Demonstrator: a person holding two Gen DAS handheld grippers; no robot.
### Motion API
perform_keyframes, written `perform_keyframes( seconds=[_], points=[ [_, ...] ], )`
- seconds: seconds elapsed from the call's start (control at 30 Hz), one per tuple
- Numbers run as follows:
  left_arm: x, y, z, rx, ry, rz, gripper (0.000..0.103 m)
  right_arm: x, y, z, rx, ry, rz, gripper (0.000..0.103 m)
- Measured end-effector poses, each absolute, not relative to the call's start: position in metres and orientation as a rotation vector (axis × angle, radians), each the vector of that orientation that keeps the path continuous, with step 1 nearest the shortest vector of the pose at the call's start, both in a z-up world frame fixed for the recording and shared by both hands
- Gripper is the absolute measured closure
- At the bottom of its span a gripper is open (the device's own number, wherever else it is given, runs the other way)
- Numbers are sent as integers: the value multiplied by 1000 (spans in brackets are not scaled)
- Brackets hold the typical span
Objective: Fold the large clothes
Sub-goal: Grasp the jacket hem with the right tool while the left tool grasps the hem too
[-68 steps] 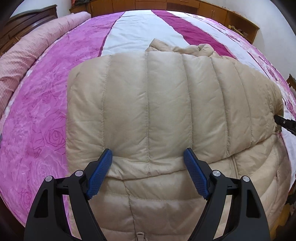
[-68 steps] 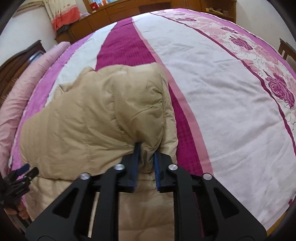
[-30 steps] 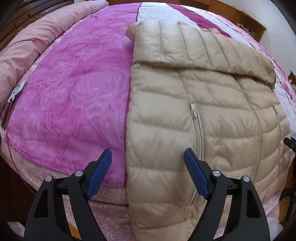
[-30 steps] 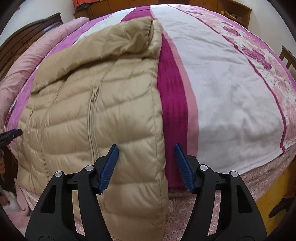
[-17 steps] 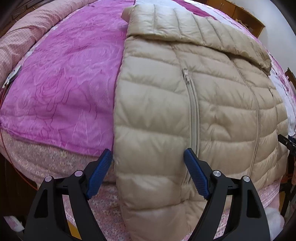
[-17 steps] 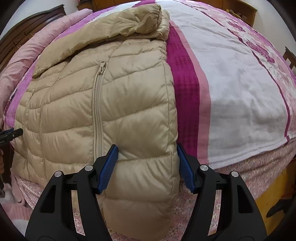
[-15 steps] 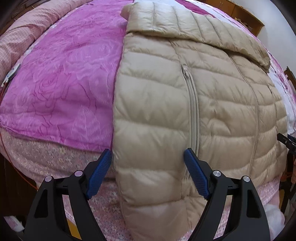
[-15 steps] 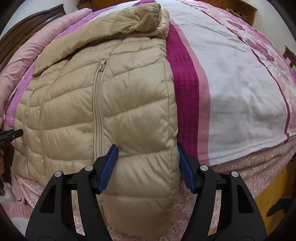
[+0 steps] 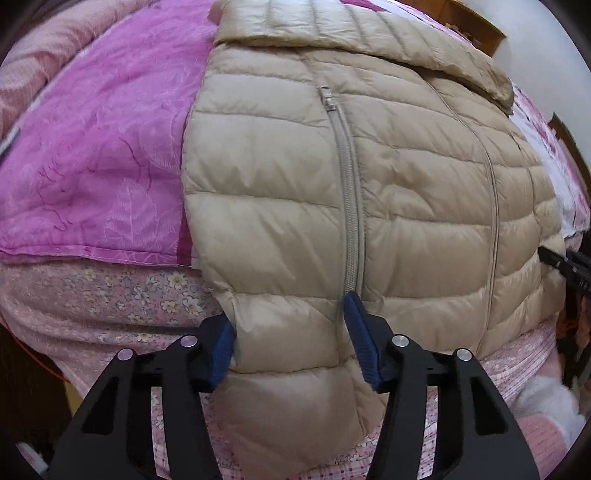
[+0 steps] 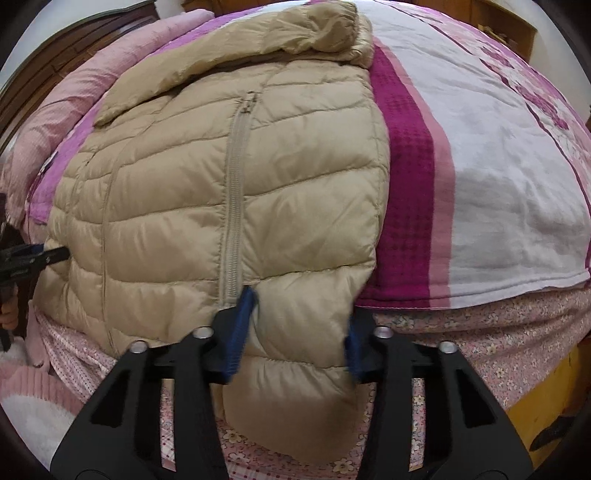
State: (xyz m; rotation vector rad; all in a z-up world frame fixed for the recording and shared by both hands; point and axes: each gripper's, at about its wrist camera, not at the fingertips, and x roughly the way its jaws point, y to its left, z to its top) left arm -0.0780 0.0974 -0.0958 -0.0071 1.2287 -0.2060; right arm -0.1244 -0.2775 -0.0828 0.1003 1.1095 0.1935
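Observation:
A beige quilted down jacket (image 9: 369,177) lies front-up on the bed, its hem hanging over the near edge; it also fills the right wrist view (image 10: 229,177). Sleeves are folded across its top. My left gripper (image 9: 288,332) is open, its blue pads (image 9: 221,343) on either side of the hem's left corner, pressing into the fabric. My right gripper (image 10: 295,332) is open around the hem's right corner, beside the pocket zipper (image 10: 232,206). Each gripper shows at the other view's edge.
The bed has a pink and magenta floral cover (image 9: 92,147) and a white and magenta striped blanket (image 10: 480,166). A floral bed skirt (image 10: 480,325) hangs below the edge. Wooden cabinets (image 9: 472,26) stand beyond the bed.
Both grippers came down and forward to the hem at the bed's edge. Their jaws have narrowed around the jacket's two lower corners.

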Motion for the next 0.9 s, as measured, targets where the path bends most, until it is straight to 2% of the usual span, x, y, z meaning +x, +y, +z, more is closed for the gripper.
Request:
perform_keyframes(
  seconds=[0.03, 0.1, 0.17, 0.37, 0.9],
  points=[
    [-76, 102, -95, -13, 1230, -204, 55, -126, -277, -81, 98, 1099, 204, 75],
    [-77, 103, -92, -12, 1226, -240, 71, -127, -272, -77, 100, 1084, 222, 87],
    [-79, 99, -83, -5, 1219, -268, 86, -128, -273, -70, 145, 1077, 231, 90],
    [-85, 102, -49, 20, 1189, -296, 91, -133, -276, -31, 215, 1038, 254, 92],
    [-117, 110, 29, 83, 1112, -390, 93, -164, -278, 18, 168, 971, 265, 93]
  ],
)
